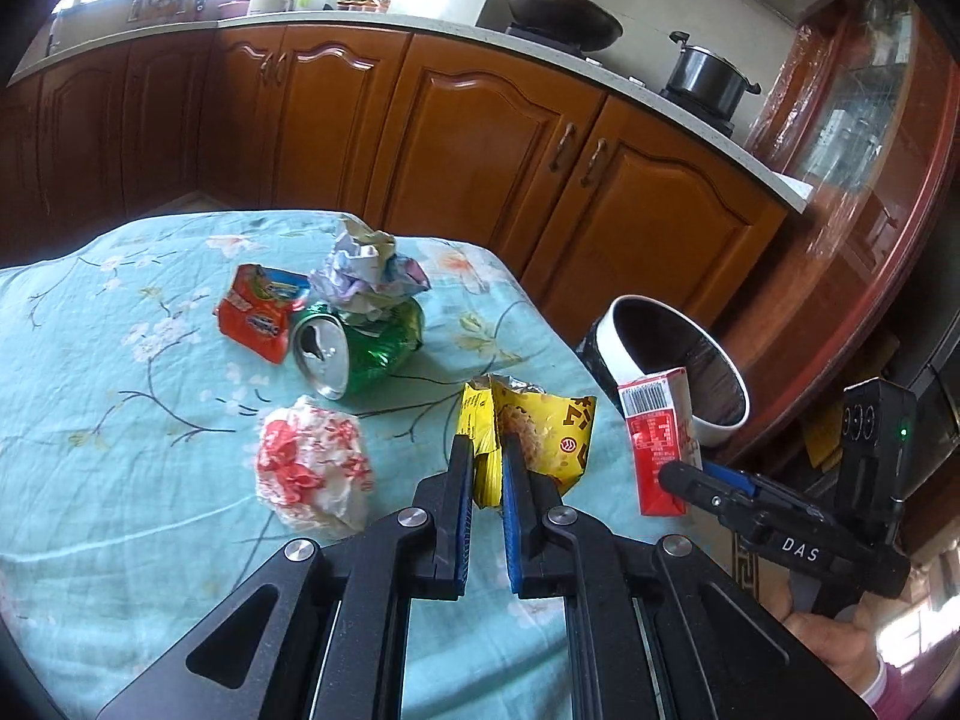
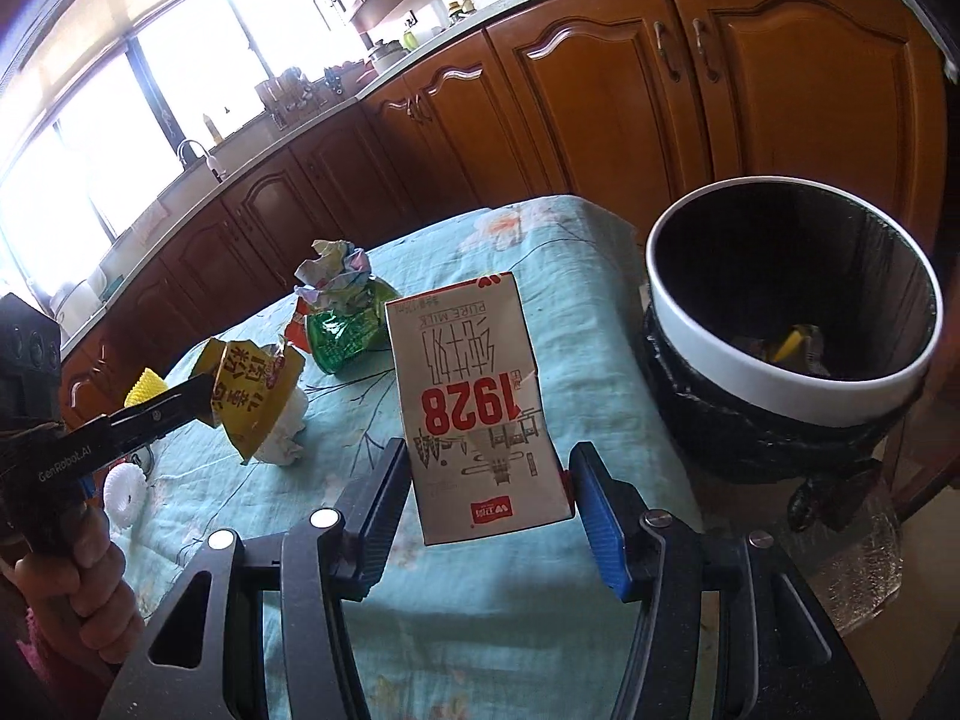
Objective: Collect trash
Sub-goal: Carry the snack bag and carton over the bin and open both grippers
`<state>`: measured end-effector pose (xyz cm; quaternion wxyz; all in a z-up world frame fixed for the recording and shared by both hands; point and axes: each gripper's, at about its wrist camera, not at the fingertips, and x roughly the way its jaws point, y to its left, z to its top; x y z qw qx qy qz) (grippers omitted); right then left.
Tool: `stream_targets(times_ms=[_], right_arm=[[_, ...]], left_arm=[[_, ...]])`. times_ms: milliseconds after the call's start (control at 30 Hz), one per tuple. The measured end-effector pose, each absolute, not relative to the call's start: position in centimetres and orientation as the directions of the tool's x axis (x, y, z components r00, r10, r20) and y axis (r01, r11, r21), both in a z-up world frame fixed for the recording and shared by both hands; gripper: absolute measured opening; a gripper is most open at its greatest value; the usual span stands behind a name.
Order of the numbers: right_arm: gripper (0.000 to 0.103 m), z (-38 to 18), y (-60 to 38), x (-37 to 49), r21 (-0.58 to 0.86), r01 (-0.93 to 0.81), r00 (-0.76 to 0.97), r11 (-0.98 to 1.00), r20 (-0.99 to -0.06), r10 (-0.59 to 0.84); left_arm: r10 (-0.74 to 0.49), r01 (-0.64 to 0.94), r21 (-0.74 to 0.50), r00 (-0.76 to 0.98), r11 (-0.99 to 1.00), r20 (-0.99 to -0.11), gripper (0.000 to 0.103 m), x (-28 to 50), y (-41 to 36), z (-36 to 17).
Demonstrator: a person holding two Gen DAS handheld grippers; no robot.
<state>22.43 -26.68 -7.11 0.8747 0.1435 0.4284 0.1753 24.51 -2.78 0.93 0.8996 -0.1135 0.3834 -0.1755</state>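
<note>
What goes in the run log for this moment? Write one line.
left hand-held gripper: shut on yellow wrapper | right hand-held gripper: holds milk carton | bin: nearby

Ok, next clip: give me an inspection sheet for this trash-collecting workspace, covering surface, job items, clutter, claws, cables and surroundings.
Surface: table under a light blue floral cloth.
Job's things: yellow wrapper and milk carton both held; crushed green can, crumpled paper on top of it, orange snack packet and red-and-white wad lie on the cloth; bin beside the table, already holding some trash.
Clutter: white round object, unclear what.
Claws: left claw shut on the wrapper; right claw shut on the carton.
Cables: nothing seen.
Surroundings: wooden kitchen cabinets, wok and pot on the stove.
</note>
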Motion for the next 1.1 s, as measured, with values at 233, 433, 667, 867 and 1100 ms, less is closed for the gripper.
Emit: stream_targets(times_ms=[233,433,667,867,1100], right_arm=[[0.055,-6.7,-30.1,22.1,0.402,-0.129,0.602,0.906,-0.694,0.394],[0.055,-6.7,-32.8,22.3,0.410,-0.090,0.619,0.907,-0.690,0.374],[0.055,-6.5,-35.8,22.8,0.400,-0.049,0.639,0.915,-0.692,0.337],[0.055,-6.2,-37.9,23.9,0.387,-0.021,0.652,0.922,-0.694,0.306],[0.055,-6.0,-39.6,25.6,0.372,0.000,0.660,0.928,-0.698,0.279]], left_arm=[[-0.427,0.272,-0.331,0.611,0.904,-0.666,0.007,26.4,-6.4,0.4],[-0.447,0.313,-0.320,0.595,0.894,-0.668,0.007,28.1,-9.2,0.5],[-0.466,0.354,-0.308,0.587,0.883,-0.662,0.007,29.6,-12.2,0.7],[-0.485,0.387,-0.301,0.590,0.872,-0.645,0.007,31.0,-14.6,0.9],[-0.500,0.415,-0.294,0.588,0.861,-0.636,0.007,33.6,-17.6,0.8]])
